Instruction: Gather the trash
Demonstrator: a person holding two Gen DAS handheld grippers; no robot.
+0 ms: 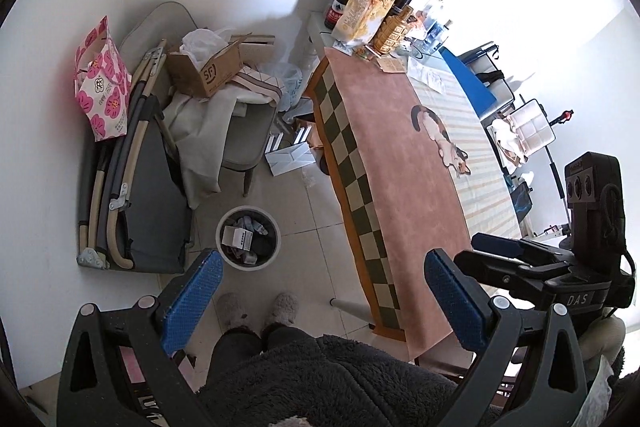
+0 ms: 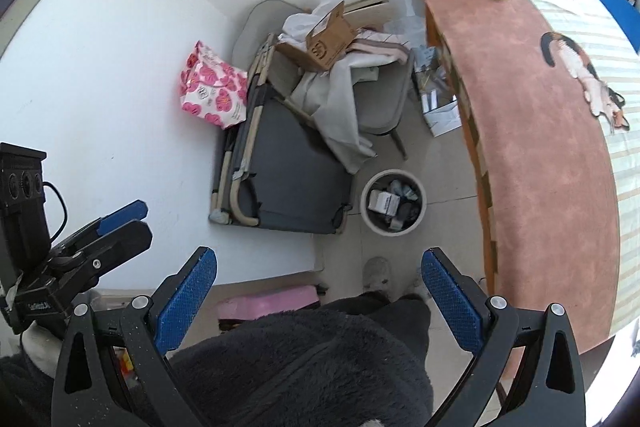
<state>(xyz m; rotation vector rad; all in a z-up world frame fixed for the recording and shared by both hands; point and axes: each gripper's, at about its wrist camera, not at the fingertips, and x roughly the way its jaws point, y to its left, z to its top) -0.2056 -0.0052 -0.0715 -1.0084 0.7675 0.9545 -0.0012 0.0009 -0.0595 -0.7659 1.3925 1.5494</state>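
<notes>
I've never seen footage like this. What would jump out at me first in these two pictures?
Probably the two open pairs of blue-padded tongs, left and right, empty in the foreground. Next, the long table under a pink cloth with a cat picture, food packets crowding its far end. On the floor beside it stands a round trash bin, already holding rubbish.

Bin left of table

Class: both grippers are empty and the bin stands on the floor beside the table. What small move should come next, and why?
Probably reach the left gripper toward the far end of the table, where the snack bag and loose wrappers sit. Both grippers, the right gripper too, are open and hold nothing, and the trash bin is already partly filled.
</notes>
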